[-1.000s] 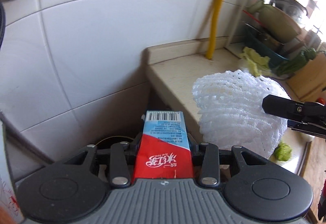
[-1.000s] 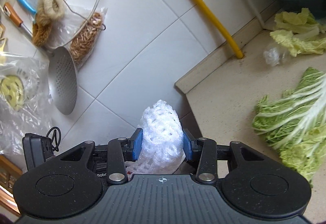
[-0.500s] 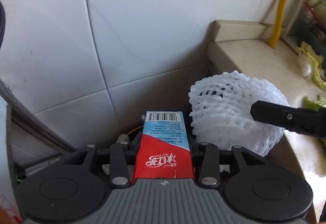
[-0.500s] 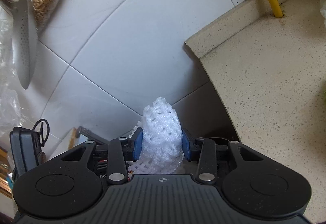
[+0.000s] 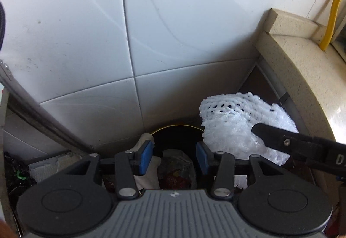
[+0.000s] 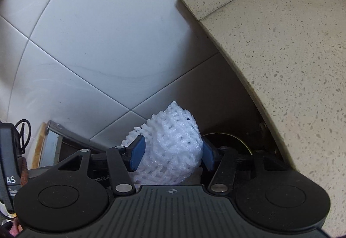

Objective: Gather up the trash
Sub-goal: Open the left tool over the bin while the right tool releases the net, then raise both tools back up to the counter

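My left gripper [image 5: 174, 157] is open and empty above a dark round trash bin [image 5: 177, 132] on the floor beside the counter. The red and blue drink carton [image 5: 176, 170] lies among the trash below the jaws. My right gripper [image 6: 172, 154] holds a white foam fruit net [image 6: 170, 149], with the jaws wider than before and still touching it. The net also shows in the left wrist view [image 5: 235, 130], to the right of the bin, with a black finger [image 5: 281, 140] across it.
A white tiled wall [image 5: 151, 32] stands right behind the bin. The beige stone counter [image 6: 281, 43] edges the bin on the right, with a yellow pipe [image 5: 330, 13] at its back. A metal frame bar [image 5: 43, 117] slants at left.
My left gripper opened and the carton dropped out into the bin. Both grippers moved down toward the bin. The right jaws widened around the foam net.
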### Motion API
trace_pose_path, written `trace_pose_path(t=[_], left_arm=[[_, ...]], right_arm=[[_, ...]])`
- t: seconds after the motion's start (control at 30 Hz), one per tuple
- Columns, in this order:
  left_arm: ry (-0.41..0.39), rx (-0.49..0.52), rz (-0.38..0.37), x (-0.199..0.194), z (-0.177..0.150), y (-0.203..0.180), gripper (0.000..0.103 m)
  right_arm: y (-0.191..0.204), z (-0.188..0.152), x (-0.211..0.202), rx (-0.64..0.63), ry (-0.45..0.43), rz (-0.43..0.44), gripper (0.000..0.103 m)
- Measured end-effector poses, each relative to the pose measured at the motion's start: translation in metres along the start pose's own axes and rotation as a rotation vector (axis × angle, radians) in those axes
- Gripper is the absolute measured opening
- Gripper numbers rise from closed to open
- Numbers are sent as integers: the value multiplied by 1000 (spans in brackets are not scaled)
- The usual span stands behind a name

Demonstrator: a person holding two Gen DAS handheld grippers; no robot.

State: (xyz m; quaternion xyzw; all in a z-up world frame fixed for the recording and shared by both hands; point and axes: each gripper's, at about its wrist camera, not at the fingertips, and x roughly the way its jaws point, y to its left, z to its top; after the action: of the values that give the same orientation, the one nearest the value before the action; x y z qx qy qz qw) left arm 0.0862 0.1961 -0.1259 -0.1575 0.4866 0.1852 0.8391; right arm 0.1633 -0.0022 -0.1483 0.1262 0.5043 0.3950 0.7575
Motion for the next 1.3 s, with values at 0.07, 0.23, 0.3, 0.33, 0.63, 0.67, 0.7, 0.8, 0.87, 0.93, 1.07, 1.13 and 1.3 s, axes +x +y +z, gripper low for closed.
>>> trace_pose_path(t=[0.07,0.23,0.3,0.33,0.63,0.67,0.7,0.8,0.87,0.93,1.07,1.13,1.3], left_arm=[[-14,-8,6,-5,1,0,43],[-46,1,27,-17,0,1,56],[-56,13,43,-19,0,1,57],[-55,12,42,-21,0,1,57],[-75,49,-48,-43,-3,-7,57],[-81,57,-55,-47,-3,-10,57],[-91,65,-62,-51,-2,-14,57],[-117,101,-75,-63,1,-24,58],[-132,120,-99,-70,3,-33,59],[-140,144,-125,-76,4,-43,61],[-155,214,-182,-85,7,-72,62],[-165,252,-215,-90,9,-89,62],[-195,348,-306,-106,7,-140,69]], right_arm=[[1,-1,2,-8,2,-14,66],[11,-2,16,-51,24,-70,70],[11,-4,18,-51,27,-75,72],[11,-5,20,-50,29,-80,72],[23,-13,-19,-37,-29,-45,72],[25,-13,-28,-37,-42,-39,73],[27,-13,-36,-40,-56,-37,73],[29,-12,-63,-52,-103,-52,74],[29,-11,-82,-52,-138,-64,74],[28,-12,-101,-45,-172,-75,77],[24,-15,-135,-41,-233,-115,78],[18,-16,-157,-34,-265,-139,79],[-7,-21,-215,-7,-366,-253,84]])
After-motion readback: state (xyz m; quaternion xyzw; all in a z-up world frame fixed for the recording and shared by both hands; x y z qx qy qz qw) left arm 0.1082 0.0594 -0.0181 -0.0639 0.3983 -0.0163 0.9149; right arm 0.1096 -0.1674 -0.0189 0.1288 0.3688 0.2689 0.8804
